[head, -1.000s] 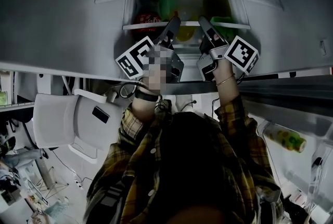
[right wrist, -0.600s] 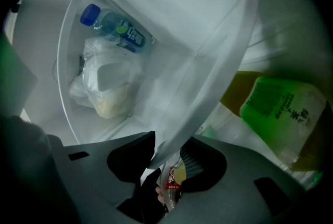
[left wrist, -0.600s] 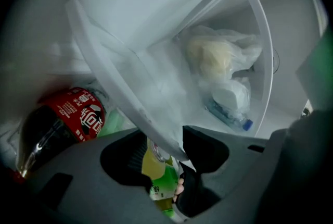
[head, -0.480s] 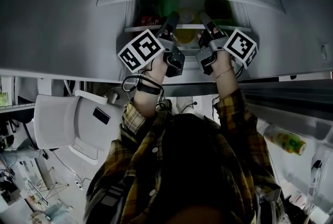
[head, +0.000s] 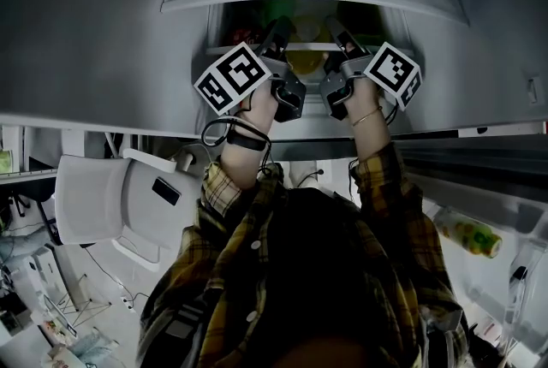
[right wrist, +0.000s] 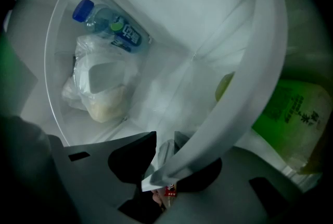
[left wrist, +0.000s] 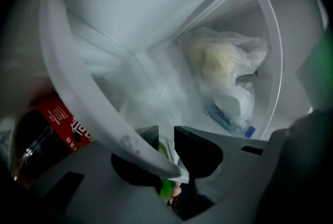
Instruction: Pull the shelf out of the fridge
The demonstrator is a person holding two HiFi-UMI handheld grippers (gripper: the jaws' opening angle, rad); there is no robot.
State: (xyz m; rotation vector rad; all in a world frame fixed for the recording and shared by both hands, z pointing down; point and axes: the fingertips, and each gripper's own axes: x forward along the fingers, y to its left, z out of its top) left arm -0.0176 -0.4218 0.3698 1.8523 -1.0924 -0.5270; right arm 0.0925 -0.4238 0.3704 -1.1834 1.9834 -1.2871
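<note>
Left of the middle of the front edge of the shelf [left wrist: 78, 92], set in the fridge [head: 103, 32]: left gripper [left wrist: 166, 140], jaws just closed partway astride that edge, gap remaining; right of middle: right gripper [right wrist: 165, 147], jaws wide apart astride it, unclamped

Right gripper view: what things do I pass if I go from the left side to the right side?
plastic bag → white shelf edge → green packet

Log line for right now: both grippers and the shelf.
left gripper: fingers just closing, shelf rim between, grip unconfirmed | right gripper: fingers just closing, shelf rim between | pull: not begun
</note>
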